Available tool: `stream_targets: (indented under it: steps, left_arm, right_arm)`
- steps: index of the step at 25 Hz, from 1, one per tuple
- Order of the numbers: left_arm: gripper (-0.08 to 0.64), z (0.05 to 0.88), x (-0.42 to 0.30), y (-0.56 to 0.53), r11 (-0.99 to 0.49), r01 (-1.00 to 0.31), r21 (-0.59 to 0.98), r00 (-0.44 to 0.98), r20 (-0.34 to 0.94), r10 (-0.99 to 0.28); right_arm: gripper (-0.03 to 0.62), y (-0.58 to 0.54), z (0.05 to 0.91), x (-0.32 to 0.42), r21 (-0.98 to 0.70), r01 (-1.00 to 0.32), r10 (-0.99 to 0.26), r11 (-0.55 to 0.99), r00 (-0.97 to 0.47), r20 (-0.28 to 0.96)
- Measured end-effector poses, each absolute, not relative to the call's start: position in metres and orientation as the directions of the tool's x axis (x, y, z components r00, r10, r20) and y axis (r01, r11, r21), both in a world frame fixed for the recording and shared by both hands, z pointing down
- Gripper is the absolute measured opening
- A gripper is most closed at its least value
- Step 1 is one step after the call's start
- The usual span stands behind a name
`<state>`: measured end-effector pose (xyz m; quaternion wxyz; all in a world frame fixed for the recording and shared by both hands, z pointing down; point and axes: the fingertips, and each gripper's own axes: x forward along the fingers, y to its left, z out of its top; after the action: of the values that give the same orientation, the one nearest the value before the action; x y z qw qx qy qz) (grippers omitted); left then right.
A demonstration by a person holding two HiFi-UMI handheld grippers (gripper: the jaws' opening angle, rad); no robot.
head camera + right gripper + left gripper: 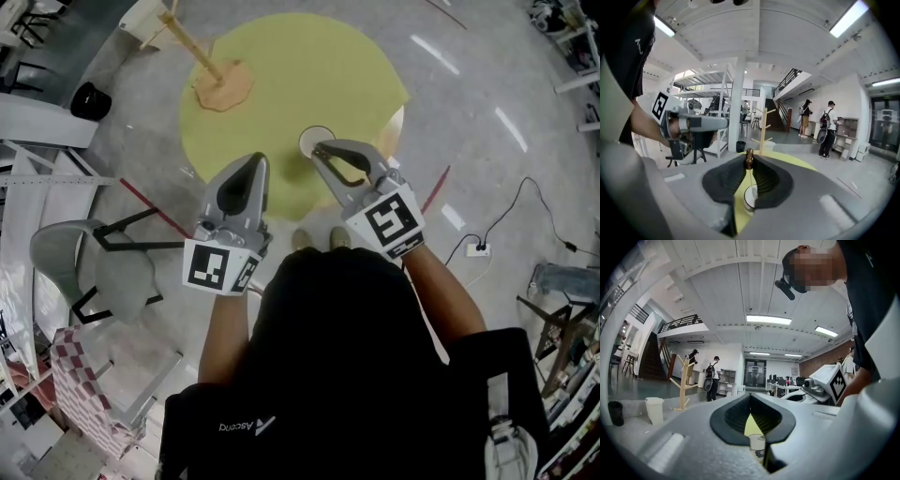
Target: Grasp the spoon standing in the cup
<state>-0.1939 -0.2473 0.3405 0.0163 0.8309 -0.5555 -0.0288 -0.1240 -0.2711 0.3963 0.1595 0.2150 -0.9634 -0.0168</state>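
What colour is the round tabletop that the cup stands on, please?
The tabletop is pale yellow; the head view shows it best.

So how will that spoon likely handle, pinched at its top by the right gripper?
The spoon is probably light: a thin shaft under a small brown knob. Held only at that knob by the right gripper, it may swing or pivot. The shaft looks straight, so likely stiff.

The spoon has a brown, wooden-looking top. The cup is smooth white, the surface matt yellow, the fingers ribbed black, and the floor glossy grey.
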Motion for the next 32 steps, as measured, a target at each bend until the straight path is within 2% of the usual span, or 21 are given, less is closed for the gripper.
stream_targets:
  steps: [4, 9, 32]
  left_arm:
    - [0.009, 0.332, -0.189, -0.246, -0.391, -0.919, 0.053, 0.388, -0.048, -0.92]
    - [0.011, 0.318, -0.181, -0.242, -0.4, -0.916, 0.041, 0.397, -0.071, -0.915]
    - [0.009, 0.299, -0.172, -0.231, -0.406, -0.914, 0.01, 0.403, -0.089, -0.911]
  right_arm:
    - [0.044, -0.266, 0.353, -0.113, 0.055, -0.414, -0.417, 0.908, -0.886, 0.204]
    - [0.044, -0.258, 0.318, -0.098, 0.02, -0.423, -0.422, 0.906, -0.895, 0.143]
    - [0.044, -0.255, 0.304, -0.077, -0.008, -0.428, -0.425, 0.904, -0.899, 0.101]
